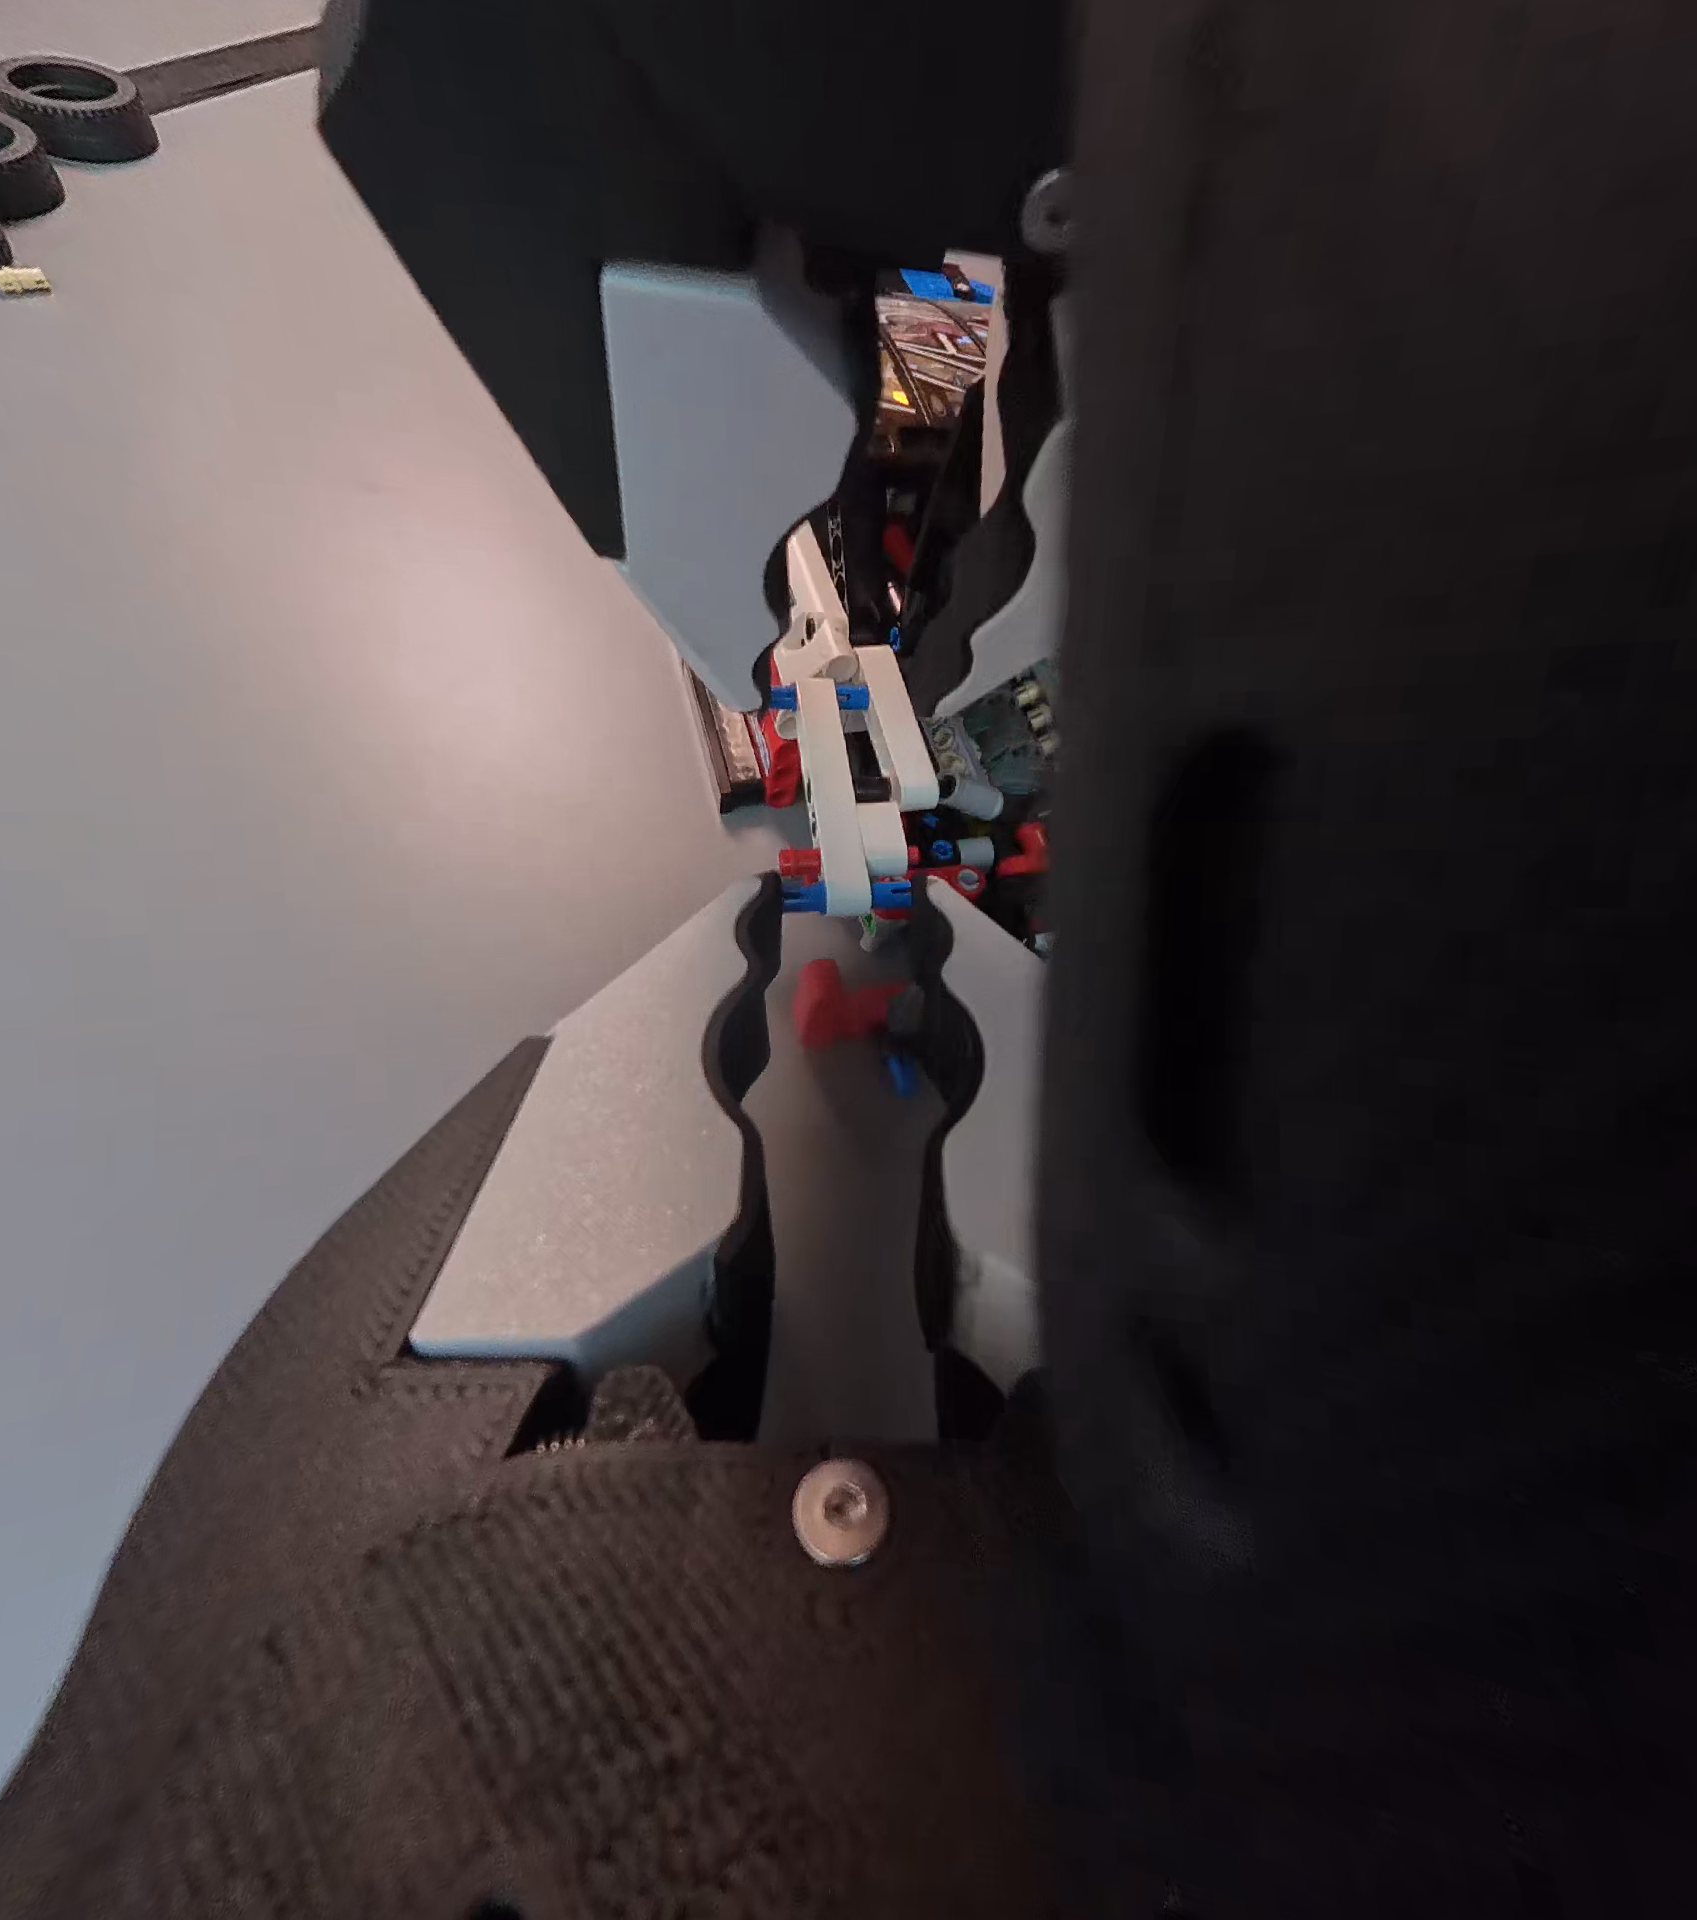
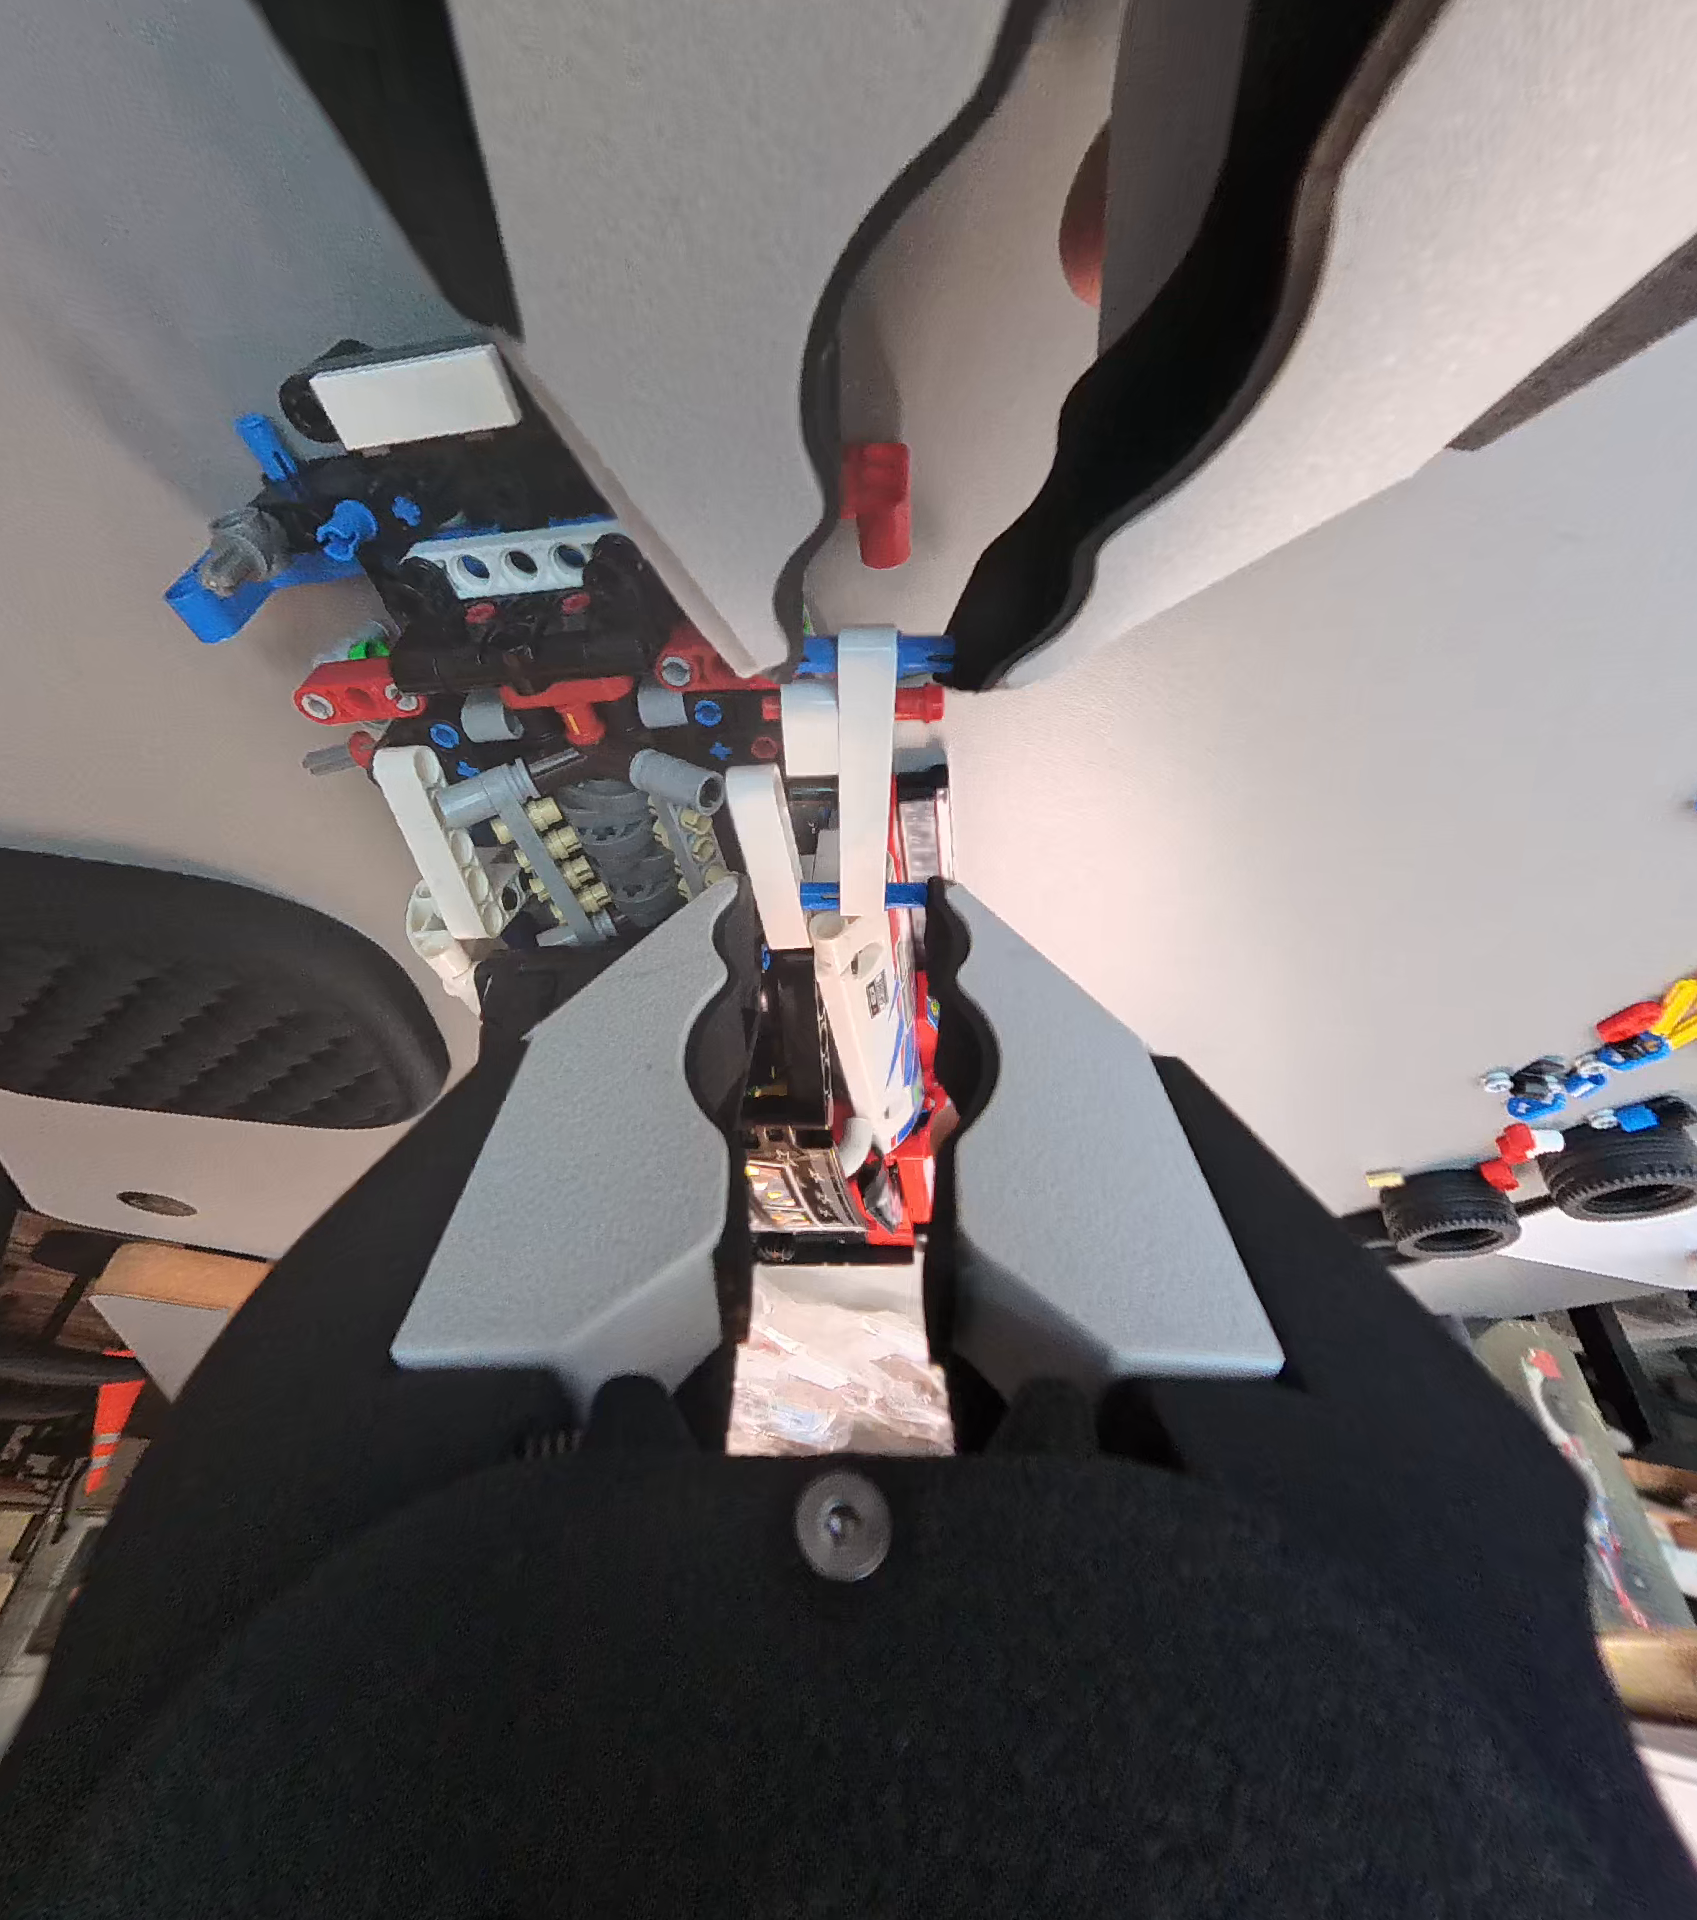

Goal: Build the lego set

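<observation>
Together, both claws are gripping one white beam assembly (image 2: 844,769) by its blue pins above the desk (image 2: 1291,727): the right claw (image 2: 842,896) is pinching the near pin, the left claw (image 1: 849,896) the far one, beside the half-built car (image 2: 553,707).

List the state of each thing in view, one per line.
Left gripper: shut on the blue pins at one end of the white beam assembly.
Right gripper: shut on the blue pin at the other end.
White beam assembly: held between both grippers, above the table.
Car chassis: partly built, on the table.
Tyres: loose, unmounted.
Red connector: loose on the table.
</observation>
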Demonstrator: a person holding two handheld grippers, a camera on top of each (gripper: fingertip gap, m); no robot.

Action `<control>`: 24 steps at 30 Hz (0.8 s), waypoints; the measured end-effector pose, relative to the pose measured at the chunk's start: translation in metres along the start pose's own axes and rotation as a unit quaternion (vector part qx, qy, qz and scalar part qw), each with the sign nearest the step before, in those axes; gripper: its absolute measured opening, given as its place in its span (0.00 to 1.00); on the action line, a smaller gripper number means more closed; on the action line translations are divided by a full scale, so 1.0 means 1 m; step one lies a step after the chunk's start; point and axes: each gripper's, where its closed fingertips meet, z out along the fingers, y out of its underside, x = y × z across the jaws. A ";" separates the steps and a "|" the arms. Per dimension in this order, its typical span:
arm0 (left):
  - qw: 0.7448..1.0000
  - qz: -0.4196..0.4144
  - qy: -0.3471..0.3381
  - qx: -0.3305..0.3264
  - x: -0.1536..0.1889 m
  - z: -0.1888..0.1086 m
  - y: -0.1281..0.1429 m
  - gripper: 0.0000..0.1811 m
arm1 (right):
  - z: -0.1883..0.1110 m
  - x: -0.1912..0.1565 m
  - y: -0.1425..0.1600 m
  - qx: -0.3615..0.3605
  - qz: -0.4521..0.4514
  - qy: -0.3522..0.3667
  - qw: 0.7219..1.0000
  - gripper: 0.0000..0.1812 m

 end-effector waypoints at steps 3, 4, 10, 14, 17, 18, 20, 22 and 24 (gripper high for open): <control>1.000 -0.021 0.012 -0.005 0.000 0.001 0.002 0.13 | 0.000 0.000 0.000 0.015 -0.007 -0.008 1.000 0.17; 1.000 -0.023 0.013 -0.004 0.000 0.001 0.001 0.13 | -0.001 0.000 0.000 0.022 -0.011 -0.012 1.000 0.17; 0.999 -0.034 0.018 -0.001 0.001 0.001 0.001 0.13 | -0.001 0.001 -0.001 0.074 -0.048 -0.025 0.996 0.17; 1.000 -0.027 0.010 -0.004 0.001 0.002 0.001 0.13 | -0.001 0.001 -0.004 0.129 -0.067 -0.034 0.989 0.17; 0.999 -0.031 0.011 -0.003 0.001 0.002 0.001 0.13 | -0.002 0.000 -0.005 0.173 -0.074 -0.041 0.981 0.17; 0.999 -0.036 0.014 -0.002 0.001 0.002 0.001 0.13 | -0.002 0.000 -0.005 0.186 -0.076 -0.043 0.979 0.17; 0.999 -0.045 0.018 0.000 0.001 0.002 0.001 0.13 | -0.002 0.000 -0.006 0.211 -0.081 -0.046 0.973 0.17; 0.999 -0.049 0.023 0.002 0.002 0.002 0.000 0.13 | -0.002 -0.001 -0.007 0.235 -0.082 -0.058 0.967 0.17; 0.998 -0.053 0.027 0.000 0.004 0.002 0.001 0.13 | -0.002 -0.003 -0.008 0.255 -0.086 -0.069 0.961 0.17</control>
